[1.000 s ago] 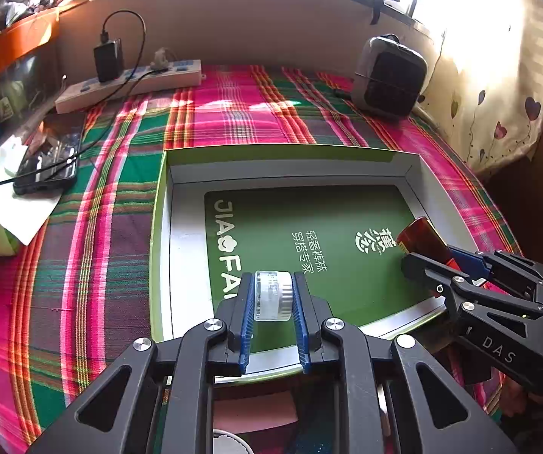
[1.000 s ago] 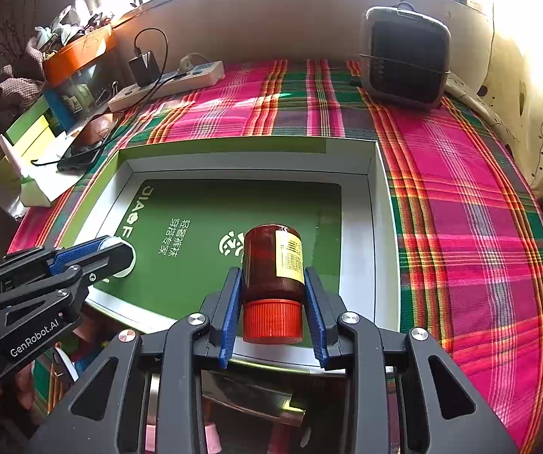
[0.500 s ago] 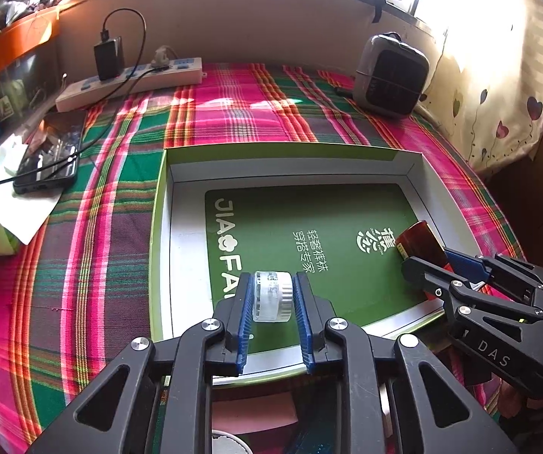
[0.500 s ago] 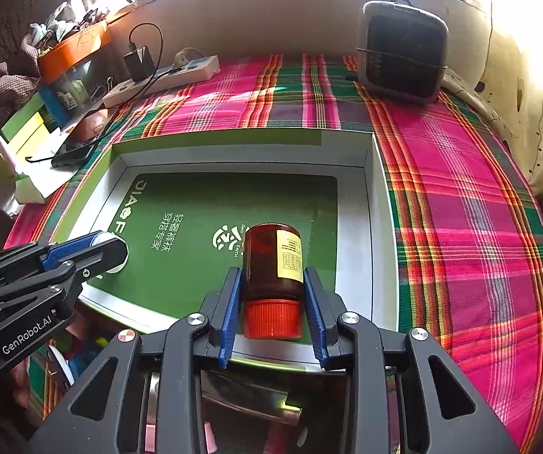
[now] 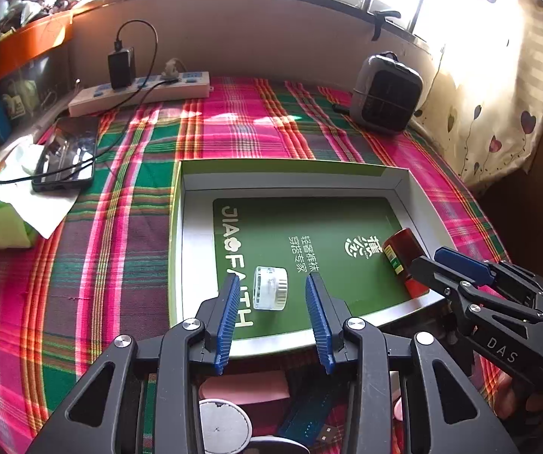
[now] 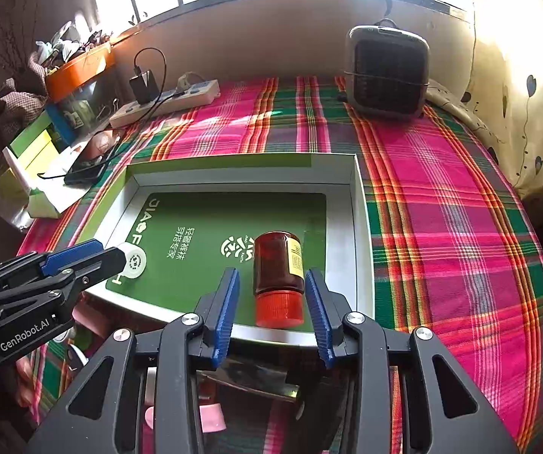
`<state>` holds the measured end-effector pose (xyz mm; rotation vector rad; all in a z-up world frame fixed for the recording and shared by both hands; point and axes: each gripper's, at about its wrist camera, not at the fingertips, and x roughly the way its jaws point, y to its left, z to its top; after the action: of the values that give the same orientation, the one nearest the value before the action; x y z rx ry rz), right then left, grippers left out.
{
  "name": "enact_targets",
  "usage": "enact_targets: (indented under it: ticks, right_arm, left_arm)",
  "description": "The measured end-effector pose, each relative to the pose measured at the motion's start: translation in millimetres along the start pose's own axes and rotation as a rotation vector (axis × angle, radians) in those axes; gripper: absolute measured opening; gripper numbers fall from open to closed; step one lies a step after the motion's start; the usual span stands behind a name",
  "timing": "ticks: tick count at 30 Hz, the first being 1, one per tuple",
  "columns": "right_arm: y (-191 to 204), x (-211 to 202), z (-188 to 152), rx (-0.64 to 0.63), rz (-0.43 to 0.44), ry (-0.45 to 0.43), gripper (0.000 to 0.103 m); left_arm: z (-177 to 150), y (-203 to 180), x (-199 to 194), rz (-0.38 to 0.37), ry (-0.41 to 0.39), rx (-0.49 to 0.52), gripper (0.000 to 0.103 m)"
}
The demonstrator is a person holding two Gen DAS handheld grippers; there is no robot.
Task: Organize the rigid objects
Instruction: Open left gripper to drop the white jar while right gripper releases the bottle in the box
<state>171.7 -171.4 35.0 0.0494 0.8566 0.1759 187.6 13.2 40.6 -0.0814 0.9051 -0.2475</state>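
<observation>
Two handheld grippers of matching build. The left gripper (image 5: 271, 299) has a black frame of angular, skeleton-like linkage arms with triangular cut-outs, joined by round silver screws. Its two fingers (image 5: 227, 317) carry ribbed blue pads. The right gripper (image 6: 271, 299) looks the same — black frame, silver screws, blue ribbed pads. White lettering marks the bodies ("GenRobot.AI" on the left one, "DAS" on the right).

It was a home room: a plaid cloth (image 5: 127, 249) under a window, with a heater (image 5: 387, 94), power strip (image 5: 139, 92) and heart-print curtain (image 5: 498, 121) around it.
</observation>
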Motion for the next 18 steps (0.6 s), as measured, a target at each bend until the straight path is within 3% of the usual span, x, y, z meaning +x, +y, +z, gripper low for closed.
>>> enact_targets:
  ticks: [8, 18]
  right_arm:
    - [-9.7, -36.9, -13.7, 0.033, -0.012, -0.061, 0.039]
    - [-34.3, -71.2, -45.4, 0.097, -0.039, -0.102, 0.04]
  left_arm:
    - [-10.4, 12.4, -38.8, 0.02, -0.064, -0.029, 0.036]
    - [-45.3, 50.1, -72.8, 0.037, -0.106, -0.14, 0.037]
